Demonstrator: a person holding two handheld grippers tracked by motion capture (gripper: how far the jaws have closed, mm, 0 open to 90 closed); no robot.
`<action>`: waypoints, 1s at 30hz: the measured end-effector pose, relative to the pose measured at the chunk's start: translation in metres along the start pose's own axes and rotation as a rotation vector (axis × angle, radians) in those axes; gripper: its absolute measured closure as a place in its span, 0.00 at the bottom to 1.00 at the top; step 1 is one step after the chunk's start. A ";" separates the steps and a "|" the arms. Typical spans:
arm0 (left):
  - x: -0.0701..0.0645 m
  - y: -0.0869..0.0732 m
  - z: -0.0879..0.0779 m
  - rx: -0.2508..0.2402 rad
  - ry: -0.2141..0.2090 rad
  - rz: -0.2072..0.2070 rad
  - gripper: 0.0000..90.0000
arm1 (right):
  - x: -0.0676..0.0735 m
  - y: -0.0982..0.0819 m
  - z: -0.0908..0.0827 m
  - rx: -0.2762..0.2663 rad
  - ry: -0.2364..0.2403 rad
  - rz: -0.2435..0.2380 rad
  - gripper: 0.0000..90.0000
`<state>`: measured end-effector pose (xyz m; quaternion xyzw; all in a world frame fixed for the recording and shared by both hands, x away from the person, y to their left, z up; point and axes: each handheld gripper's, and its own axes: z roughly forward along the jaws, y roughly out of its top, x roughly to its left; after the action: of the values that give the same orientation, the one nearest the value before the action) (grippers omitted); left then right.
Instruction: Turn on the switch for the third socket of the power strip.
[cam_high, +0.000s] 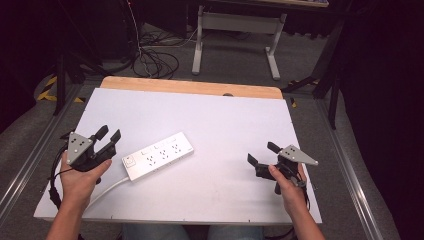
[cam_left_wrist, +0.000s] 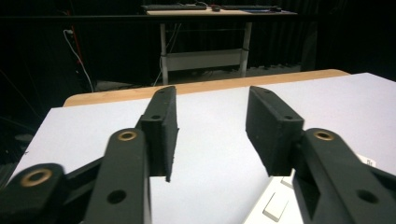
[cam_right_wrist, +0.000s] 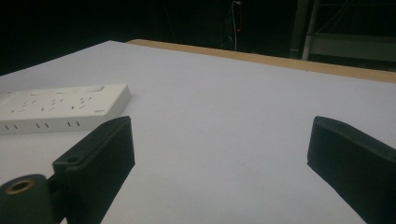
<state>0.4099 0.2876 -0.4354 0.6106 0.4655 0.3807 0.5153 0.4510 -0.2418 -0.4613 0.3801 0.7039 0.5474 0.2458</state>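
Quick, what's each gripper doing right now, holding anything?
Left gripper: open, nothing between its jaws, just beside the power strip.
Right gripper: open wide, empty, above the table.

Jaws wide apart; power strip (cam_right_wrist: 60, 109) on white table (cam_right_wrist: 224, 121).

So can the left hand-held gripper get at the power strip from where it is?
Probably yes: the left hand-held gripper is open, the power strip lies just beside it, and nothing stands between them.
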 end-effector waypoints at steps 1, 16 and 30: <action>0.000 0.000 0.000 -0.001 -0.001 0.001 0.58 | 0.000 0.000 0.000 0.000 0.000 0.000 0.09; 0.001 -0.001 -0.001 0.013 0.016 -0.019 0.45 | 0.000 0.000 -0.001 -0.003 0.001 0.000 0.09; 0.005 -0.001 -0.002 0.015 0.036 -0.028 0.34 | 0.000 0.000 -0.001 -0.007 -0.003 0.002 0.09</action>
<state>0.4093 0.2926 -0.4364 0.6009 0.4861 0.3808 0.5076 0.4502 -0.2429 -0.4606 0.3810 0.7012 0.5494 0.2476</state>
